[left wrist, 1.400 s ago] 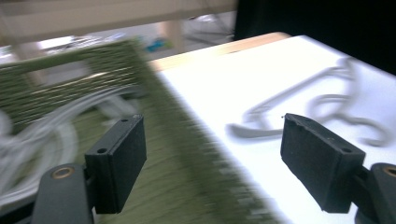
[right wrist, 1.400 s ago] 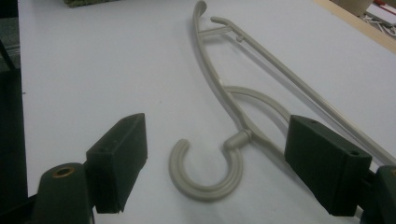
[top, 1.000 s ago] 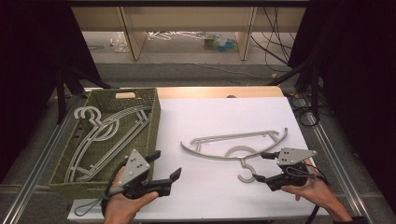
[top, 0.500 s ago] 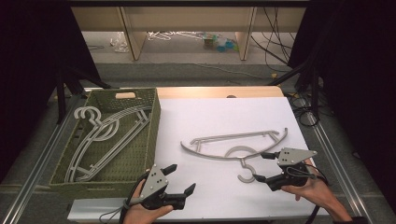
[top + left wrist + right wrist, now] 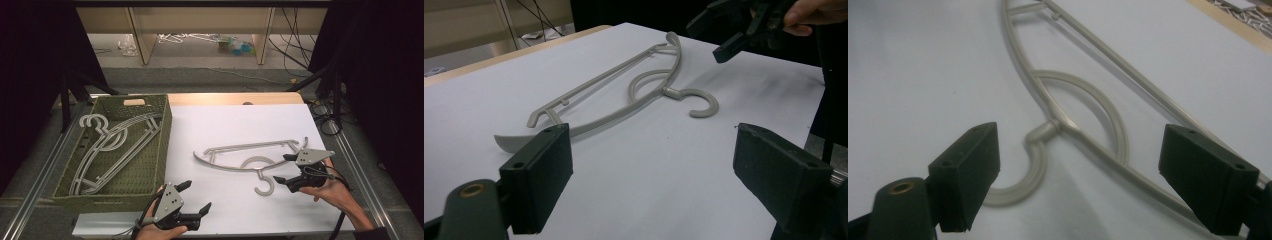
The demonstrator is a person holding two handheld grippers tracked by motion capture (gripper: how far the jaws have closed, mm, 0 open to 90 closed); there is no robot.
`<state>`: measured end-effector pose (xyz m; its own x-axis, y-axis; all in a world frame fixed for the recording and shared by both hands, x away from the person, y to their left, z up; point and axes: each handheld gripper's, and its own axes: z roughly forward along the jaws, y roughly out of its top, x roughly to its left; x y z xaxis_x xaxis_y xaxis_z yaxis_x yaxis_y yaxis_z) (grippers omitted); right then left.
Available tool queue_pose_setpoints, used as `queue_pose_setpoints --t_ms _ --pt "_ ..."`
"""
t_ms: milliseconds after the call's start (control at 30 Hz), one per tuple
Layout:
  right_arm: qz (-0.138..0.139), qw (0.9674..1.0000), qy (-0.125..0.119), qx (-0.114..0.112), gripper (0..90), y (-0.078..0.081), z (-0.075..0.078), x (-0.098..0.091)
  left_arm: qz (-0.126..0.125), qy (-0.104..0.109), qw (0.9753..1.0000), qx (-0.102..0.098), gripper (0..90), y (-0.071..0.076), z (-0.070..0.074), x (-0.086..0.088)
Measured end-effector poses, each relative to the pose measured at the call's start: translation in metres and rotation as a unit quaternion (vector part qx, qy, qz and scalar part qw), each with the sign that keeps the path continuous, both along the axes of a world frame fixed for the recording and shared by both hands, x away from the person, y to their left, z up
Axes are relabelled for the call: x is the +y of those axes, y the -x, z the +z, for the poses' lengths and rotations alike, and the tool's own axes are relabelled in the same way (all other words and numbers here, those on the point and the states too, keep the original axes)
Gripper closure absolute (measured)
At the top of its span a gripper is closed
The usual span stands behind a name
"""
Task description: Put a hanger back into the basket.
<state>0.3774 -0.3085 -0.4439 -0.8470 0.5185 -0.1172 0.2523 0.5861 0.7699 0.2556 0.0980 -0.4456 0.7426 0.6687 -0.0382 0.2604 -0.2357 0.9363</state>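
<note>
The right gripper (image 5: 285,170) hangs just above the white table (image 5: 240,125) with its jaws spread wide, having just been opening, and nothing is between them. In the right gripper view the grey hanger (image 5: 1068,125) lies flat past the jaw tips, its hook curling toward the left jaw (the far shoulder runs out of the top of that picture, and the near arm is cut off behind the right jaw).

The left gripper (image 5: 195,197) sits low at the near table edge, jaws likewise wide apart and empty; its own view looks across bare table to the hanger (image 5: 624,95), whose near tip is hidden behind the left jaw.

From above, the hanger (image 5: 250,157) lies on the table, between the two grippers and nearer the right one. Well to the left stands a green basket (image 5: 160,145) holding more hangers (image 5: 110,145), overlapped so their count is hard to make out.
</note>
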Motion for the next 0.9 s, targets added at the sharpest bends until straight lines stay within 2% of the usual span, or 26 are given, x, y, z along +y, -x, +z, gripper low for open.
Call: queue_pose_setpoints --t_ms 133,233,367,400,467,533,600,667,700,733,800,867,900 --pt "0.000 0.9996 0.025 0.009 18.4 -0.017 -0.007 0.001 -0.006 -0.007 0.9999 0.007 16.0 0.000 -0.005 0.000" --pt "0.002 0.9978 0.061 0.026 19.7 -0.033 -0.015 0.003 -0.010 -0.008 0.9998 0.013 16.1 0.000 -0.007 -0.001" --pt "0.003 0.9966 0.077 0.030 21.9 -0.050 -0.025 0.004 -0.017 -0.006 0.9997 0.016 16.1 -0.001 -0.008 -0.002" --pt "0.002 0.9963 0.076 0.039 22.3 -0.052 -0.026 0.004 -0.017 -0.009 0.9997 0.016 16.1 0.000 -0.008 -0.002" --pt "0.014 0.9948 0.091 0.043 23.5 -0.057 -0.030 0.005 -0.016 -0.007 0.9997 0.017 16.1 -0.001 -0.009 -0.003" --pt "0.011 0.9944 0.090 0.055 24.1 -0.061 -0.032 0.005 -0.015 -0.006 0.9997 0.019 16.1 -0.001 -0.009 -0.003" --pt "0.015 0.9930 0.097 0.065 29.8 -0.063 -0.034 0.004 -0.018 -0.003 0.9997 0.018 16.1 -0.002 -0.010 -0.003" --pt "0.019 0.9927 0.090 0.077 41.5 -0.063 -0.033 0.004 -0.017 -0.001 0.9997 0.019 16.1 -0.002 -0.011 -0.003" --pt "0.026 0.9921 0.091 0.082 42.1 -0.061 -0.032 0.004 -0.017 -0.002 0.9997 0.019 16.1 -0.002 -0.011 -0.003" --pt "0.028 0.9913 0.097 0.085 46.6 -0.059 -0.031 0.005 -0.017 -0.001 0.9997 0.019 16.1 -0.002 -0.011 -0.002" --pt "0.047 0.9892 0.104 0.092 56.0 -0.056 -0.029 0.006 -0.015 -0.004 0.9997 0.018 16.1 -0.001 -0.010 -0.001" --pt "0.059 0.9868 0.113 0.099 62.1 -0.050 -0.027 0.009 -0.012 -0.006 0.9997 0.018 16.2 -0.002 -0.009 0.001" --pt "0.076 0.9852 0.117 0.099 63.9 -0.046 -0.027 0.010 -0.011 -0.008 0.9997 0.018 16.2 -0.002 -0.010 0.002"
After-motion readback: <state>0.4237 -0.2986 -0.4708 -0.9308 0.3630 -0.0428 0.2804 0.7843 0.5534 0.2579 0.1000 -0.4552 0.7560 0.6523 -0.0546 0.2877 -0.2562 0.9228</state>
